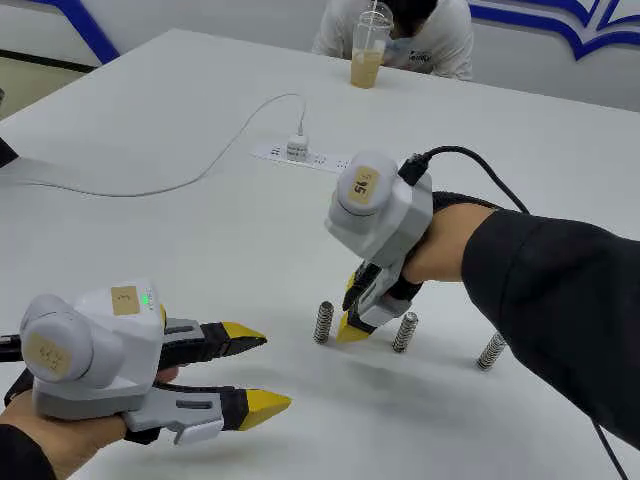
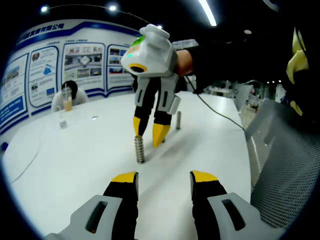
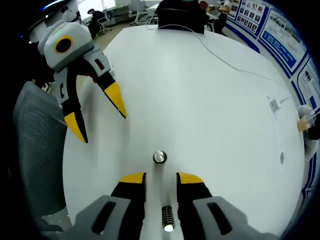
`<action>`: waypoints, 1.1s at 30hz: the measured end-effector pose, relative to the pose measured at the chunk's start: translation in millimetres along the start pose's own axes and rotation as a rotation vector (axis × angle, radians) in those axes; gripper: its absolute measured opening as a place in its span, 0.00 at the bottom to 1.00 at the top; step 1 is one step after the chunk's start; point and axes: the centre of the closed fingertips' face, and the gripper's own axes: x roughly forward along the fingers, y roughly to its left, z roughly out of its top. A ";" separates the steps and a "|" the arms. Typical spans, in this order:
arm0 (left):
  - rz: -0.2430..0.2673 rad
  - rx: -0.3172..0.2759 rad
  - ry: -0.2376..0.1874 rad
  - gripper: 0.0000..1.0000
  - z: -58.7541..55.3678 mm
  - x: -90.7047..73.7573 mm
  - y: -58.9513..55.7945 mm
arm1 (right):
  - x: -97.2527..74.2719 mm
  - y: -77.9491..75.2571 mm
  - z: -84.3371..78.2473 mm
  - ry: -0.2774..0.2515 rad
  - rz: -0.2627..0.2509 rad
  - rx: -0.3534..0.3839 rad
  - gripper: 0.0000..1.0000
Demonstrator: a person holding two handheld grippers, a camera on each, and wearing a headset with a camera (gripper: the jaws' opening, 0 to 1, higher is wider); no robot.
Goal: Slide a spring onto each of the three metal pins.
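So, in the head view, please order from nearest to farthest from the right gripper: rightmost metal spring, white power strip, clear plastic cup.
1. Rightmost metal spring, just right of the right gripper.
2. White power strip, beyond it, mid-table.
3. Clear plastic cup of tan drink, at the far edge.

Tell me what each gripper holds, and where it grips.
Nothing. Left gripper is open and empty; right gripper straddles a spring, jaws apart, not clamping.

The left gripper (image 2: 164, 177) had its jaws apart over the white table (image 2: 75, 165). Ahead, the right gripper (image 2: 149, 135) pointed down, one tip directly above an upright spring (image 2: 139, 149).
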 end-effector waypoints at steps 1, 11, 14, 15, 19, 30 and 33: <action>0.000 -0.001 0.001 0.42 -0.1 0.2 0.2 | -0.8 -0.3 -1.0 -0.005 -0.002 0.004 0.26; -0.002 -0.006 0.007 0.44 0.0 1.9 -0.3 | -10.6 -2.9 -10.4 -0.055 -0.021 0.043 0.31; -0.002 -0.008 0.006 0.44 1.0 2.6 -0.3 | -12.4 -3.7 -14.1 -0.068 -0.026 0.057 0.32; -0.003 -0.008 0.006 0.44 1.3 2.9 -0.3 | -13.2 -3.6 -15.2 -0.074 -0.027 0.061 0.33; -0.004 -0.008 0.008 0.45 1.6 3.6 -0.6 | -15.4 -3.8 -18.9 -0.091 -0.036 0.072 0.34; 0.000 -0.013 0.005 0.46 4.1 4.7 0.5 | -25.0 -4.5 -28.5 -0.142 -0.069 0.099 0.42; 0.000 -0.013 0.006 0.46 3.6 4.9 0.6 | -27.3 -5.0 -32.1 -0.153 -0.077 0.106 0.44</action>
